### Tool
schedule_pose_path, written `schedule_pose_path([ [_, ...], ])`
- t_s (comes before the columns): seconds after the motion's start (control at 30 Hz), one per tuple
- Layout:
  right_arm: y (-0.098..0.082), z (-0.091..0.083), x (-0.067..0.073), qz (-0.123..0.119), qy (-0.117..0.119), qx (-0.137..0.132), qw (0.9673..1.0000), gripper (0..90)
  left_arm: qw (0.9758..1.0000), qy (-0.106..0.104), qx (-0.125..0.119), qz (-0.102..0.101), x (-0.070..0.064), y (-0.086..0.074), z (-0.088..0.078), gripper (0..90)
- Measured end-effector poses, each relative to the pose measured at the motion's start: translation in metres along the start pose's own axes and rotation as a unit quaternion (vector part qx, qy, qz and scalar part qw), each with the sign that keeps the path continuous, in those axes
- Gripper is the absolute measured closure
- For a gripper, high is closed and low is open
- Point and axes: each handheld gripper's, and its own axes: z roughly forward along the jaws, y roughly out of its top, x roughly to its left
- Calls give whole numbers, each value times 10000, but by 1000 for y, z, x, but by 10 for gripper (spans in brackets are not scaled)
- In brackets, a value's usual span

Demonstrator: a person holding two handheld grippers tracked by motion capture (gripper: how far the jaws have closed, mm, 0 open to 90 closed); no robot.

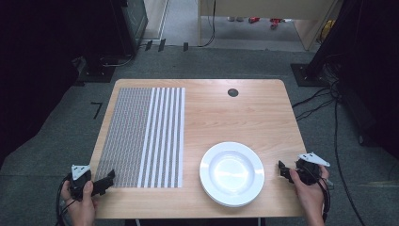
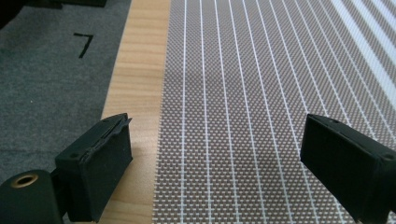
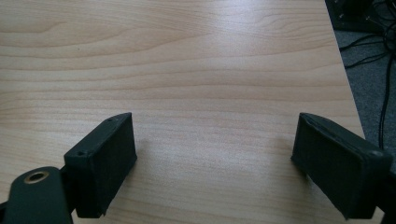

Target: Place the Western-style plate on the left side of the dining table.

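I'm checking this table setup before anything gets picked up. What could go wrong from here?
1. The white round ceramic plate lies close to the near edge of the light wooden table; a nudge from the open right gripper might push it off.
2. The grey woven placemat with white stripes lies flat, so the open left gripper may slip or only crease its edge.

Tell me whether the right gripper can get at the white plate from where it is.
Probably yes. The right gripper is open beside the white plate, with bare wooden table between them and nothing in the way.
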Motion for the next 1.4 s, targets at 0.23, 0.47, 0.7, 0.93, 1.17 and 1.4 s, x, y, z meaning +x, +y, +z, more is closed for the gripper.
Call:
schedule_pose_path([
  [0.23, 1, 1, -1, 5, 12, 19, 10000, 126, 9999, 35, -142, 41, -8, 10, -5, 90],
  [0.47, 1, 2, -2, -30, 49, 26, 10000, 125, 9994, -178, -238, 199, -31, 27, -4, 90],
  [0.7, 1, 2, 0, 30, -15, 31, 10000, 114, 9984, -351, -311, 305, -51, 38, -6, 90],
  [0.93, 3, 3, -2, -13, 21, 51, 10000, 91, 9980, -341, -463, 276, -50, 57, -12, 90],
  [1.17, 3, 4, -2, -2, 12, 49, 10000, 88, 9974, -432, -562, 140, -56, 72, -11, 90],
  [1.4, 3, 4, -1, 65, -49, 61, 9999, 85, 9955, -686, -614, -207, -67, 79, -9, 90],
])
